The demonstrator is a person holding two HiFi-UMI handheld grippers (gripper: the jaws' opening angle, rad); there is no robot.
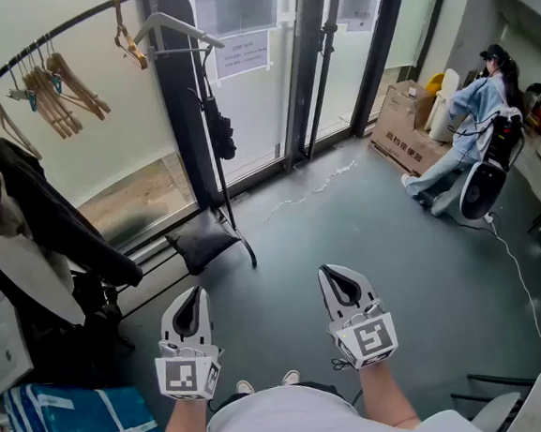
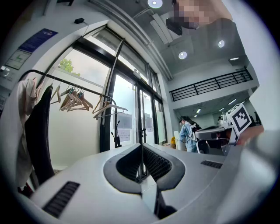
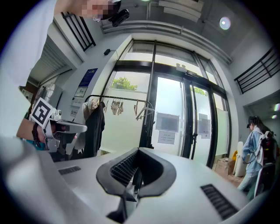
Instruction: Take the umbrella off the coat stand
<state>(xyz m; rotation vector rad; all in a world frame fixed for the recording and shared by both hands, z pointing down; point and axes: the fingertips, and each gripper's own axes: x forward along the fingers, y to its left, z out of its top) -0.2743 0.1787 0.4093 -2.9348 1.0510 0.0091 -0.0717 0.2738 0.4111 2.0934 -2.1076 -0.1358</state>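
A small black folded umbrella (image 1: 223,134) hangs on the upright at the right end of the coat stand (image 1: 219,182), under a grey hanger. The left gripper view shows the umbrella (image 2: 116,139) far off, beside the glass doors. My left gripper (image 1: 195,300) and right gripper (image 1: 338,276) are held low in front of me, side by side and pointing level toward the stand, well short of it. The jaws of both are closed together with nothing between them, as the left gripper (image 2: 141,151) and right gripper (image 3: 137,154) show in their own views.
Wooden hangers (image 1: 57,88) and a black coat (image 1: 50,225) hang on the stand's rail. A black cushion (image 1: 202,244) lies at its foot. A blue bag (image 1: 72,423) is at my lower left. A seated person (image 1: 469,122), cardboard boxes (image 1: 400,131) and a white cable (image 1: 520,273) are at the right.
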